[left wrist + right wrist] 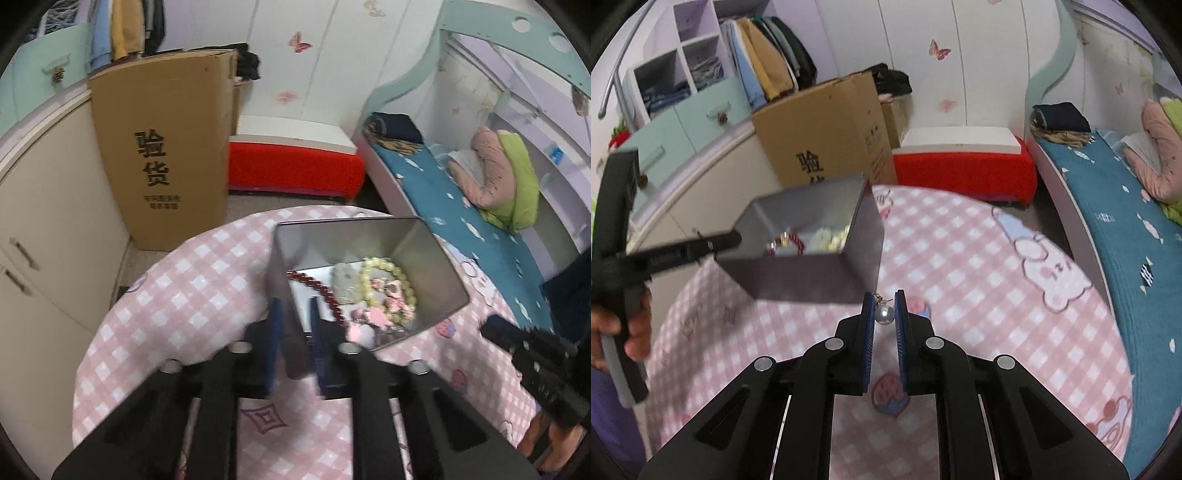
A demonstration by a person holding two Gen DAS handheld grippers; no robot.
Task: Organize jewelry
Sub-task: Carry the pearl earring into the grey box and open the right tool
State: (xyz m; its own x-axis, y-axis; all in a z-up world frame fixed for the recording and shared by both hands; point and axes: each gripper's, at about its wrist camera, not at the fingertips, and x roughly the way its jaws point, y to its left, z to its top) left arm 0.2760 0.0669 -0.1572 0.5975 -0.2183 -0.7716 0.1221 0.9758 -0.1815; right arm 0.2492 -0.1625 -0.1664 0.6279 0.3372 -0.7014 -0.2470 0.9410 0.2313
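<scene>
- The pearl earring (884, 315) sits pinched between the right gripper's (884, 314) blue-padded fingers (868, 325), a round grey-white bead with a small metal fitting at its top, just below the near corner of the metal tin (812, 258).
- The tin, an open rectangular grey box, is lifted clear of the counter (979, 266) and tilted; in the right wrist view its underside shows and it casts a shadow on the pink checked cloth.
- The left gripper (293, 332) holds the tin by one wall: one finger lies outside that wall, the other inside, closed on the thin metal edge.
- Inside the tin (424, 251) lie a pale yellow-green bead bracelet (388, 288), a dark red bead string (317, 288) toward the gripped wall, a greyish-white ornament (343, 284) between them, and pink charm pieces (384, 302) over the bracelet's near side.
- Seen from the left wrist, the right gripper's black body (532, 362) reaches in beside the tin's far corner, on the side away from the gripped wall.
- A bare hand (628, 332) grips the left gripper's handle, out beyond the tin's gripped side.
- Behind the tin stands a tall cardboard box (162, 147) with printed black characters, and past it a red bench (295, 170).
- On the tin's other side runs a bed (461, 206) with a teal sheet.
</scene>
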